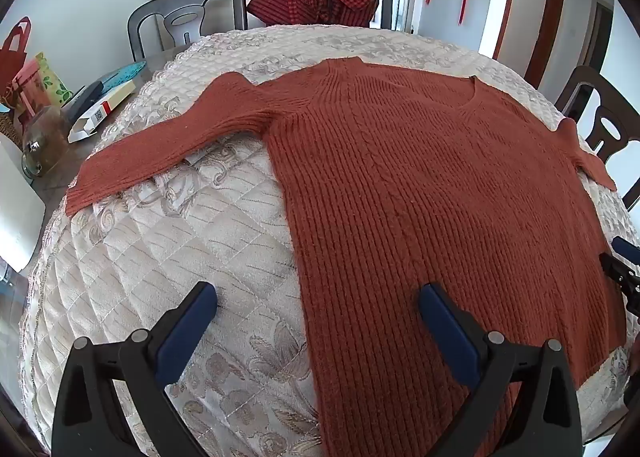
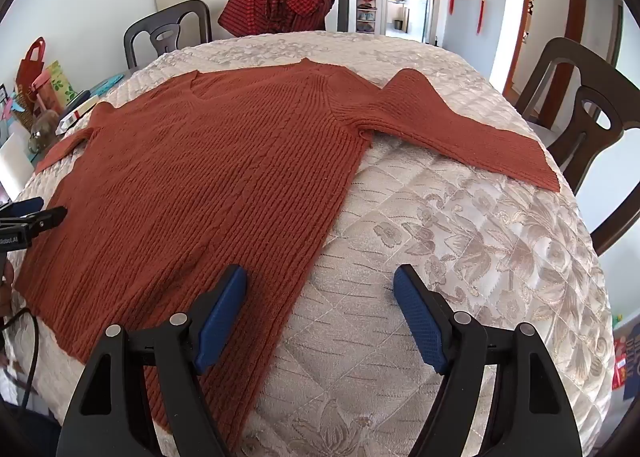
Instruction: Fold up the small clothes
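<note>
Rust-coloured ribbed knit, the sweater lies flat and face up on the quilted table cover, its collar toward twelve o'clock and its hem toward six, both sleeves spread out to the sides. In the left wrist view one sleeve runs off toward nine o'clock; in the right wrist view the other sleeve reaches toward three o'clock. The left gripper hangs over the sweater's near side edge with its jaws wide apart and nothing between them. The right gripper hangs over the opposite side edge, also spread wide and empty. No fold looks begun. The knit seems soft, thick and fairly light, likely to sag and stretch if lifted by one point, and the fuzzy yarn should grip the pads well without slipping. A cuff or a shoulder seam looks like the best hold, pinching both layers together so each sleeve can be laid across the chest.
</note>
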{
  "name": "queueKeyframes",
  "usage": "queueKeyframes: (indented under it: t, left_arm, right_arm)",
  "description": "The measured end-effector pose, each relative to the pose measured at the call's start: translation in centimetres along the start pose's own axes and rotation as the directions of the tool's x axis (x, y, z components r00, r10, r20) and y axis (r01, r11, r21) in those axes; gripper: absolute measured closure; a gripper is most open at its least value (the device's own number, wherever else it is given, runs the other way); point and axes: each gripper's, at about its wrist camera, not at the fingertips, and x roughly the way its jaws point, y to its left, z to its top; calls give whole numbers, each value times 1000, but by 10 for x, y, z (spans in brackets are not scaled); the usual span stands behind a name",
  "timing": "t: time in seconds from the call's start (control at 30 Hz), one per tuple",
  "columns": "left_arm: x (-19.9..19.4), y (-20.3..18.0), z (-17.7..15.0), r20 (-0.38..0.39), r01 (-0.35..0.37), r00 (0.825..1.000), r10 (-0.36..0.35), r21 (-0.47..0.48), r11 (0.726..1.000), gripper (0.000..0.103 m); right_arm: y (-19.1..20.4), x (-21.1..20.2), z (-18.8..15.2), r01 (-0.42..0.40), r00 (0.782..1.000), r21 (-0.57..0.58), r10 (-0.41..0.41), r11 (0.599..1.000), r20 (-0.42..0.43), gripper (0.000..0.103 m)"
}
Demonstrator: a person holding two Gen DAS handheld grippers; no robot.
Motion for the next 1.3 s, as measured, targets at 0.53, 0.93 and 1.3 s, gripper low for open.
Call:
queueKeyframes:
  t: [0.53, 0.93, 1.3]
  left_arm:
    - [-1, 0, 2, 7, 4, 1000, -4, -3, 1000, 0]
    - [-2, 0, 0, 11, 5, 1000, -5, -4, 1000, 0]
    - [-2, -1, -1, 12, 4, 1000, -4, -5, 1000, 0]
  right_arm:
    - [0, 0, 0, 1, 1000, -1, -1, 1000, -2, 27]
    - [0, 0, 0, 0, 1000, 0, 0, 1000, -1, 27]
    - [0, 0, -1, 0, 1000, 0, 0, 1000, 0, 27]
